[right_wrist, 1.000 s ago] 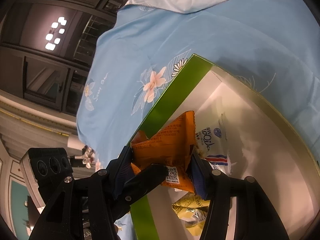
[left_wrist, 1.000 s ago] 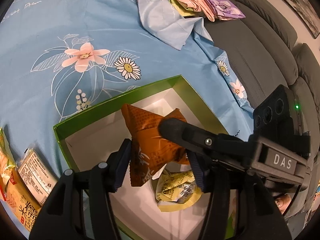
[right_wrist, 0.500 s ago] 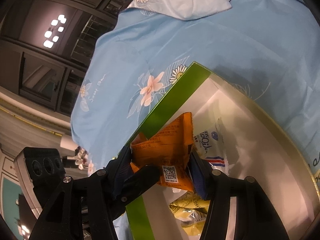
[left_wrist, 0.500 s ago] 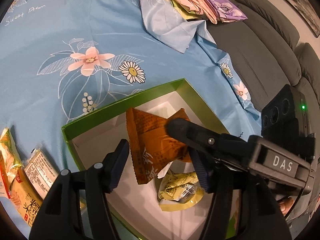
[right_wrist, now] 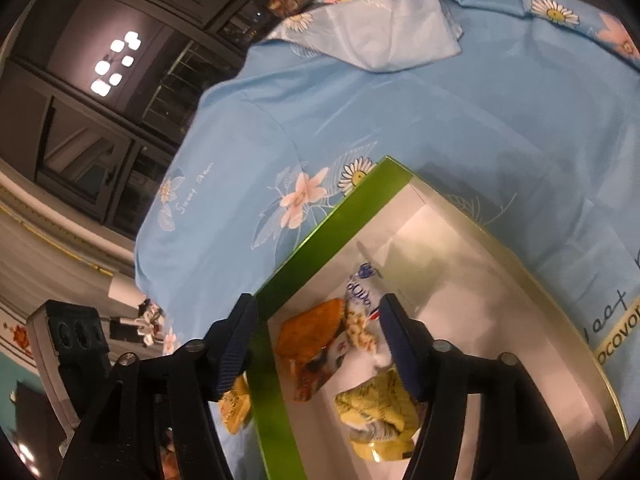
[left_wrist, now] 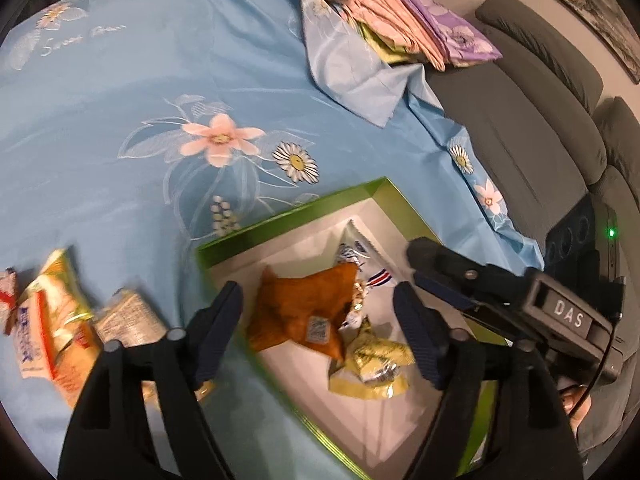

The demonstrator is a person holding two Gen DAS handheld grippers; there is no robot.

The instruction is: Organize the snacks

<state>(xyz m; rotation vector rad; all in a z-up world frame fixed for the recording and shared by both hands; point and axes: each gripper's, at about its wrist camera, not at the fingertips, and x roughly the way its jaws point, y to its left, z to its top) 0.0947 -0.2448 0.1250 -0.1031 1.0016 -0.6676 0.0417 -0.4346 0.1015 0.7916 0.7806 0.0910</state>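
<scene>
Surface: light blue floral bedsheet [left_wrist: 132,120], satin finish, printed with pink blossoms and white daisies, draped over a grey upholstered sofa [left_wrist: 532,128] at far right. Folded pink and purple floral linens [left_wrist: 412,28] stacked at the far edge.

Container: shallow rectangular cardboard box, green walls and white floor [left_wrist: 288,216], resting on the sheet, near centre.

Contents of box:
- orange crinkled foil snack packet [left_wrist: 304,308], lying on the box floor against the near-left wall, touched by neither claw.
- white snack packet with blue and red stripes [left_wrist: 372,272], just beyond the orange one, partly under it.
- yellow crumpled wrapper [left_wrist: 372,364], near right of the orange packet, touching it.

Outside box, on the sheet to the left: loose pile of yellow, orange and silver snack packets [left_wrist: 60,328], blurred, print unreadable.

Left gripper [left_wrist: 320,332]: black, blue-padded fingers, jaws opening and released; orange packet lies below the gap, pads clear of it.

Right gripper [right_wrist: 316,344]: same build, jaws opening and released, hovering over the box's left wall; packets lie beneath, none grasped. Seen from the left wrist, it reaches in from the right.
</scene>
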